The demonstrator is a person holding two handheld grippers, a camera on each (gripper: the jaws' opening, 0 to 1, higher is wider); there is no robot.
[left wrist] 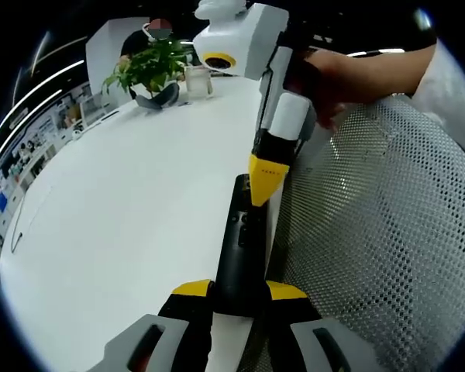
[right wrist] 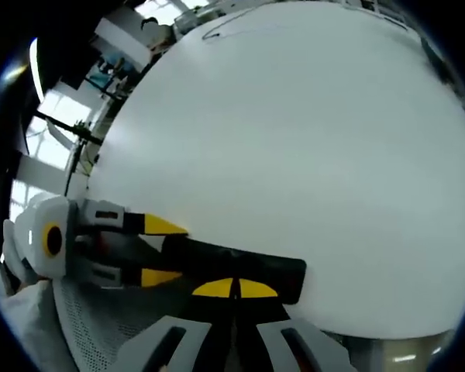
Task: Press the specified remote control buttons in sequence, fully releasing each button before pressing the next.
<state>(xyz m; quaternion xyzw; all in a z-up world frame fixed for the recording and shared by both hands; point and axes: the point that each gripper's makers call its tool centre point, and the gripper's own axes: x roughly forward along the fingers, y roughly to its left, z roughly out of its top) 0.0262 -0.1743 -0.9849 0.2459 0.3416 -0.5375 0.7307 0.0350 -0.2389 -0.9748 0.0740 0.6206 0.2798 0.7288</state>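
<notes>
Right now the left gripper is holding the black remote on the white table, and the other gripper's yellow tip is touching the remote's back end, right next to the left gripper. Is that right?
Not quite. In the left gripper view, the left gripper does hold the black remote on the white table, but the right gripper has its yellow tip at the remote's far end, away from the left gripper, not beside it.

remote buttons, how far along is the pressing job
Done: the left gripper is shut on the near end of the black remote, holding it at the edge of the white table. In hand: the right gripper, tips closed, is down on the remote's top face, apparently mid-press. Left: lifting off and any later buttons; how many presses came before can't be told.
</notes>
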